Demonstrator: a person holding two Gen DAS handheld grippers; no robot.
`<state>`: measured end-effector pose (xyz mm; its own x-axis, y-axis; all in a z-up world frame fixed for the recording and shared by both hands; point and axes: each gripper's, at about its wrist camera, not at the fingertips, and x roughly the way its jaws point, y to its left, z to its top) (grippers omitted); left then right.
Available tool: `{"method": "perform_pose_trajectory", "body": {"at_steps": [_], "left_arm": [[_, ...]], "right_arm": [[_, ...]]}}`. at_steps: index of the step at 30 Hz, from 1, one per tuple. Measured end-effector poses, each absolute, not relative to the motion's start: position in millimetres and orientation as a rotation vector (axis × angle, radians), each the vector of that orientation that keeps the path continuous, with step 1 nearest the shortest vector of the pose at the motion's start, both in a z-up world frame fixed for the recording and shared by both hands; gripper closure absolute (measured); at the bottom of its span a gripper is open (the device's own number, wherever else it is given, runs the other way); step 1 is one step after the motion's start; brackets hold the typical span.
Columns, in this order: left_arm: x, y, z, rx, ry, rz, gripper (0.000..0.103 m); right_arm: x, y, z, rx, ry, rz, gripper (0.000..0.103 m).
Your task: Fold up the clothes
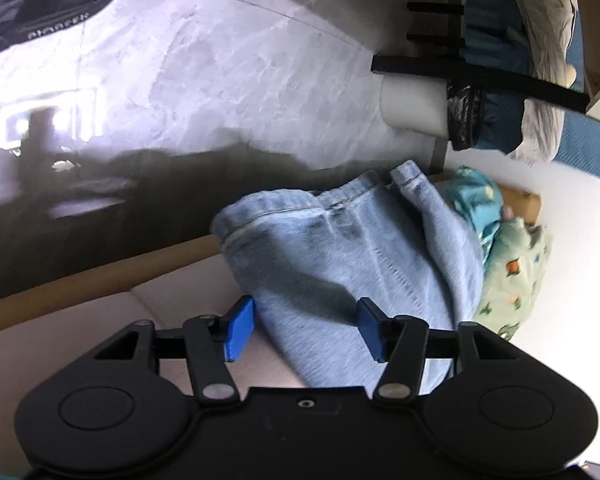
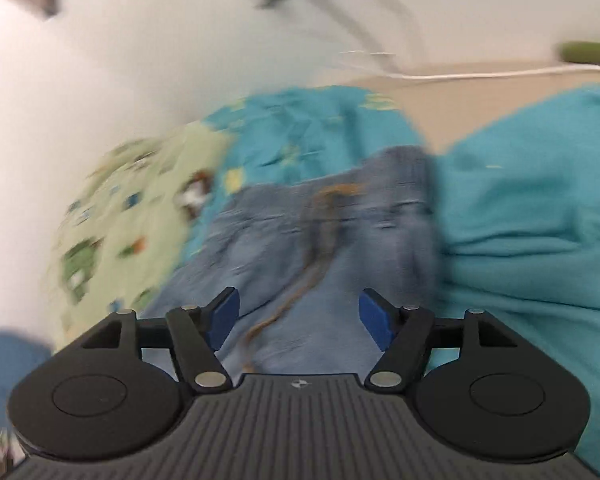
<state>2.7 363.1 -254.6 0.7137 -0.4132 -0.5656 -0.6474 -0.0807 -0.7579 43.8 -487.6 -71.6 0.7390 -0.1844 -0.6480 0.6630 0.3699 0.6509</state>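
1. Nearest the left wrist camera, the left gripper (image 1: 306, 328) has its blue pads spread; the jeans (image 1: 340, 264) lie under and between them, with no pad visibly pressing the cloth.
2. Nearest the right wrist camera, the right gripper (image 2: 298, 320) is also spread wide above the jeans (image 2: 320, 240), pinching nothing. That picture is smeared, so fine detail is lost.
3. The jeans are the landmark: a light denim bundle on the pale table (image 1: 80, 340), one hemmed end reaching the table's far edge.
4. Just beyond the jeans sits a teal garment (image 1: 478, 204), and beside that a pale green printed garment (image 1: 516, 276), both bunched up.
5. In the right view the teal cloth (image 2: 540, 216) wraps round the jeans' far and right sides.
6. Judged progress: the jeans look roughly doubled but lumpy, not squared off; the other two pieces appear untouched. Most of the folding seems left.
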Motion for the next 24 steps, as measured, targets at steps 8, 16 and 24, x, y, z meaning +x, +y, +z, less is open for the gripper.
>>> {"method": "perform_pose_trajectory", "body": {"at_steps": [8, 16, 24], "left_arm": [[27, 360, -255, -1.697, 0.849, 0.26, 0.055], [47, 360, -250, -1.667, 0.835, 0.232, 0.083], [35, 358, -213, -1.582, 0.753, 0.259, 0.098]], "right_arm": [[41, -495, -94, 1.111, 0.596, -0.741, 0.029], [46, -512, -118, 1.185, 0.601, -0.785, 0.036], [65, -511, -115, 1.128, 0.591, -0.745, 0.083]]}}
